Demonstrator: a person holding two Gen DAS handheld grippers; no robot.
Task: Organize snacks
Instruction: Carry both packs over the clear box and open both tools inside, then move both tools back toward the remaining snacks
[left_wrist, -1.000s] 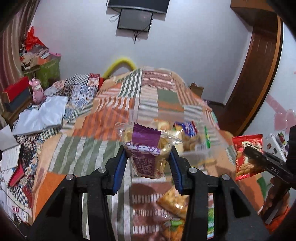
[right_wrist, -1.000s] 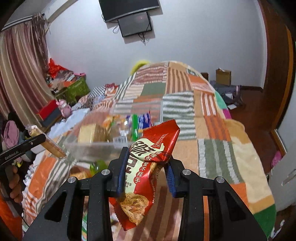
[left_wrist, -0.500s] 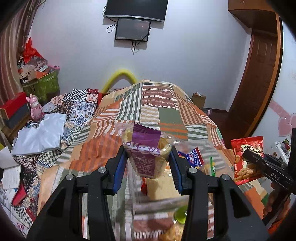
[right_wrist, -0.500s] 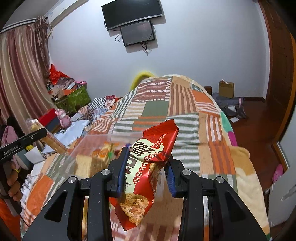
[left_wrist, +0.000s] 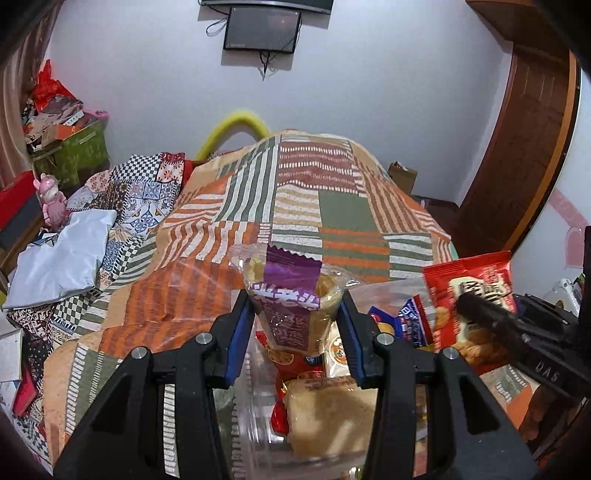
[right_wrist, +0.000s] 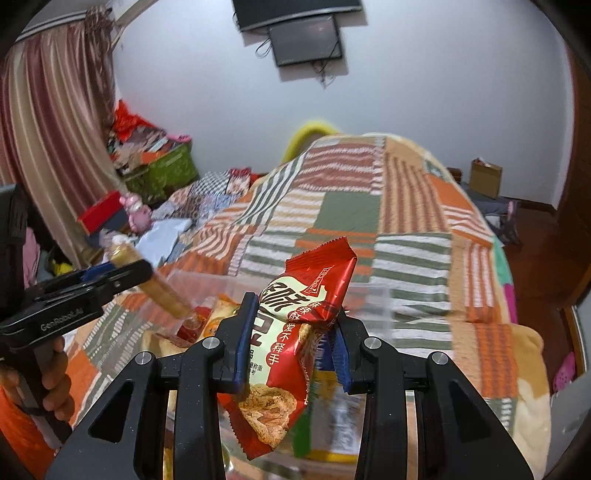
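Patchwork bedspread (left_wrist: 295, 206) bare beyond bin (right_wrist: 369, 295)

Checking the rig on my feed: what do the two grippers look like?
Both are matte black plastic with silver bolts and blue pads lining the fingers. The left gripper bears white "GenRobot.AI" lettering; the right gripper shows letters like "DAS". No cables or sleeves visible.

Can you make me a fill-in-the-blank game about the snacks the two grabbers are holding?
1. The left gripper is shut on a cake in a ____ wrapper.
2. The right gripper is shut on a ____ snack bag.
3. Both snacks hang over a ____ plastic bin with other snacks inside.
4. The bin sits on a striped patchwork ____.

Missing words: purple; red; clear; blanket
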